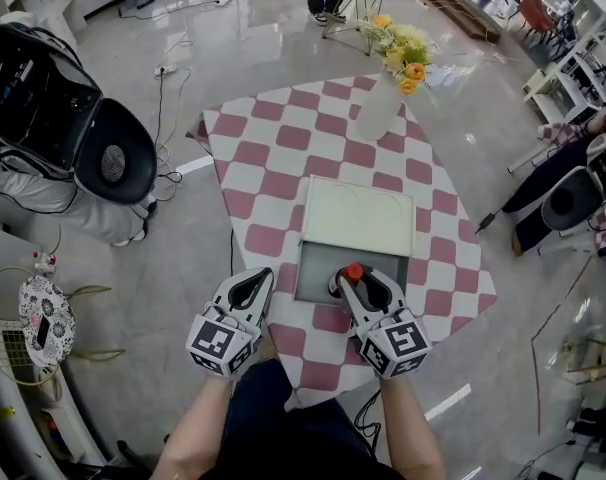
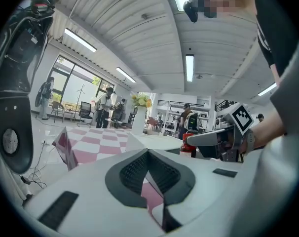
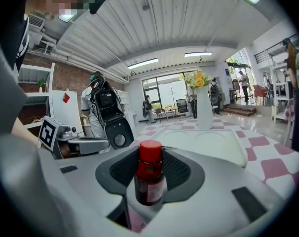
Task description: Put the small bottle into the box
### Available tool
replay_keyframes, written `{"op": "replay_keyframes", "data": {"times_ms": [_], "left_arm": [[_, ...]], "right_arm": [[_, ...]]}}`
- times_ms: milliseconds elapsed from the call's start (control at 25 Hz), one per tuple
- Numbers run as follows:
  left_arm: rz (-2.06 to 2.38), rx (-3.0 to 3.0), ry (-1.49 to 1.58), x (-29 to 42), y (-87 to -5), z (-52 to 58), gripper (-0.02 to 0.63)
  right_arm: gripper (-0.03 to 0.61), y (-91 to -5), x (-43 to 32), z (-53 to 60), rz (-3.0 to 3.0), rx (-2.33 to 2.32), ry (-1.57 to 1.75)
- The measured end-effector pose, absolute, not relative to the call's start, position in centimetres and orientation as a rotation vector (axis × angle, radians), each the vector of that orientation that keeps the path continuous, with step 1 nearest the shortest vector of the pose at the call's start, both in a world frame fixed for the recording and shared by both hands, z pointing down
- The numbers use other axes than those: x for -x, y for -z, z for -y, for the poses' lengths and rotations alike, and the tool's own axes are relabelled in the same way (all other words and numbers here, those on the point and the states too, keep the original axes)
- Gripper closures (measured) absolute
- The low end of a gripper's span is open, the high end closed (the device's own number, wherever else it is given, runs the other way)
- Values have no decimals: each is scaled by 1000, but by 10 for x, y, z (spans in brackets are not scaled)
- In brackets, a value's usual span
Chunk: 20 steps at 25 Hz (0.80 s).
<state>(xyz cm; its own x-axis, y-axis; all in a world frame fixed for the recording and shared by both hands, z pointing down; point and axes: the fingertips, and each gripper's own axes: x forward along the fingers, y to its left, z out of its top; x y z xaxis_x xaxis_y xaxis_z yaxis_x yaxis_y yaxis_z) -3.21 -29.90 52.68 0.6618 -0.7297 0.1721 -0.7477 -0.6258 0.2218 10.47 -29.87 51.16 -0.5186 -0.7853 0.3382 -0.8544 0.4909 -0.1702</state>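
The small bottle (image 1: 353,272) is dark red with a red cap and a pale label. It stands upright between the jaws of my right gripper (image 1: 356,282), which is shut on it. In the right gripper view the bottle (image 3: 149,177) fills the middle, with pads against both its sides. It hangs over the front part of the open box (image 1: 317,272), whose pale lid (image 1: 358,216) lies folded back. My left gripper (image 1: 251,288) sits just left of the box at the table's front, shut and holding nothing. The left gripper view shows the right gripper (image 2: 216,138) with the bottle's cap (image 2: 188,138).
A pink and white checkered cloth (image 1: 263,158) covers the table. A white vase (image 1: 376,111) of yellow flowers stands at the far edge behind the box. A person with a dark backpack rig (image 1: 53,98) stands to the left. Cables lie on the floor.
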Motion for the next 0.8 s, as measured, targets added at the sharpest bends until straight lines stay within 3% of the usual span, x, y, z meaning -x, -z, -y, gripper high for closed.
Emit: {"op": "replay_keyframes", "data": {"times_ms": [800], "left_arm": [[1194,-2551,-86,42,-548,315,614]], "right_arm": [[434,-541,-83,318,2471,-1285,-430]]}}
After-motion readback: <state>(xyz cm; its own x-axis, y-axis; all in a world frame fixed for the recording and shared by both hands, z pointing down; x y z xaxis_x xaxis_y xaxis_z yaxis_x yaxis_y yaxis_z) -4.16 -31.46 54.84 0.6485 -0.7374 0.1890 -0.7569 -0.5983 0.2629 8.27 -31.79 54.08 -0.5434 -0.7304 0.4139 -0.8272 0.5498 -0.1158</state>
